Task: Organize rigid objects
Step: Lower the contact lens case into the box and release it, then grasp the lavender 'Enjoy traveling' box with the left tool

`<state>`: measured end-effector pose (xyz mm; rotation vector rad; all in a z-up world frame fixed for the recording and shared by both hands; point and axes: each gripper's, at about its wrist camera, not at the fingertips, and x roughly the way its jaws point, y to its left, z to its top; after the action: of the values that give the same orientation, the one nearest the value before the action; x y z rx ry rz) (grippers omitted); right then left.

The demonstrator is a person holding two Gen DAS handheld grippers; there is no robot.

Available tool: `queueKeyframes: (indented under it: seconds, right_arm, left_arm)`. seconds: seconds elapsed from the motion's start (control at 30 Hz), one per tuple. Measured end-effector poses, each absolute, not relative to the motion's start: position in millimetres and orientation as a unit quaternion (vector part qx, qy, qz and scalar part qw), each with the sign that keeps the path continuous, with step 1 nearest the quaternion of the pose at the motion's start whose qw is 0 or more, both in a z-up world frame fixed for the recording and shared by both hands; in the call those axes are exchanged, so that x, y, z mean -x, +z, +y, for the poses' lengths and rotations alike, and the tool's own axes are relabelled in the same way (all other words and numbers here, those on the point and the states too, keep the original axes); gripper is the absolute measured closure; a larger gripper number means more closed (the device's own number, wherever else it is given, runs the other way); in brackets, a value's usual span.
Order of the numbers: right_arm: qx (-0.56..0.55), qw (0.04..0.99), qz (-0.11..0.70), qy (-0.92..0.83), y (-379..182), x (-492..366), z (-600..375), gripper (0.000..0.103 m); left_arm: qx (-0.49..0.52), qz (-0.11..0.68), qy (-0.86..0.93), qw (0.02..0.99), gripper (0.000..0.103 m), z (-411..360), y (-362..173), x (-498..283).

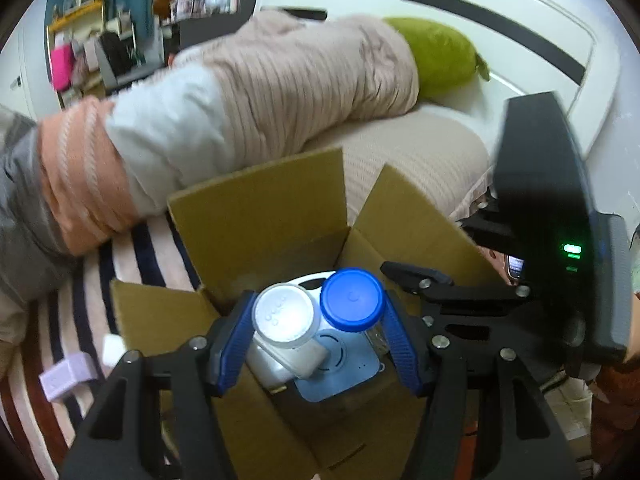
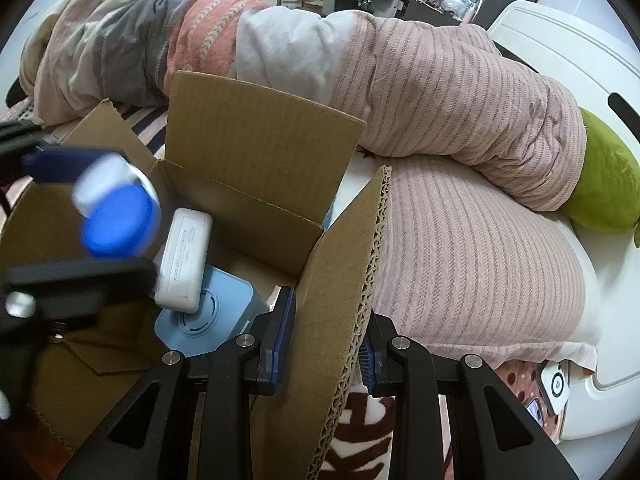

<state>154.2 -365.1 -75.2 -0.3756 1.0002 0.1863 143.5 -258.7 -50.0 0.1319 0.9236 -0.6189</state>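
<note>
My left gripper (image 1: 318,344) is shut on two jars side by side: a white-lidded jar (image 1: 286,316) against the left pad and a blue-lidded jar (image 1: 353,300) against the right pad. They hang over the open cardboard box (image 1: 260,216). Inside the box lie a light blue device (image 1: 344,364) and a white adapter (image 2: 186,256). My right gripper (image 2: 324,344) is shut on the box's right flap (image 2: 348,260). In the right wrist view the left gripper (image 2: 100,216) and its jars are blurred at the left, above the box.
The box stands on a bed with a striped blanket (image 1: 100,280). A roll of quilts (image 2: 400,80) lies behind it, with a green plush (image 1: 440,56) by the white headboard (image 1: 520,20). A lilac clip (image 1: 66,374) and a small white cube (image 1: 112,346) lie left of the box.
</note>
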Motion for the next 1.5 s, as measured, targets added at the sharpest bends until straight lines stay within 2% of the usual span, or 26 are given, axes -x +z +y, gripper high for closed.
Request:
queueKeyframes:
  seconds: [0.27, 0.37, 0.43, 0.57, 0.63, 0.93, 1.07, 1.3, 1.5]
  right_arm:
    - [0.180, 0.856, 0.477, 0.088, -76, -153, -365, 0.079]
    - [0.180, 0.856, 0.476, 0.087, -76, -153, -365, 0.079]
    - [0.180, 0.856, 0.477, 0.087, -76, -153, -365, 0.079]
    - [0.177, 0.855, 0.479, 0.086, -77, -153, -366, 0.079]
    - [0.177, 0.855, 0.480, 0.085, -77, -154, -366, 0.079]
    - [0.180, 0.852, 0.485, 0.080, -77, -155, -365, 0.079]
    - [0.184, 0.851, 0.487, 0.077, -77, -156, -364, 0.079]
    - [0.185, 0.849, 0.488, 0.077, -77, -156, -363, 0.079]
    - [0.187, 0.848, 0.491, 0.076, -77, -156, -363, 0.079]
  left_arm:
    - [-0.063, 0.453, -0.286, 0.842, 0.044, -255, -58, -141]
    - [-0.063, 0.450, -0.289, 0.843, 0.036, -253, -56, -137]
    - [-0.066, 0.445, -0.285, 0.847, 0.026, -250, -54, -133]
    - [-0.066, 0.435, -0.285, 0.852, 0.022, -241, -47, -124]
    - [-0.066, 0.425, -0.278, 0.859, 0.015, -234, -42, -118]
    - [-0.007, 0.378, -0.239, 0.894, 0.011, -143, -22, -107]
    - [0.011, 0.389, -0.173, 0.905, 0.011, -84, -46, -124]
    - [0.039, 0.459, -0.046, 0.887, 0.011, 14, -134, -174]
    - [0.081, 0.480, -0.022, 0.873, 0.011, 58, -184, -203]
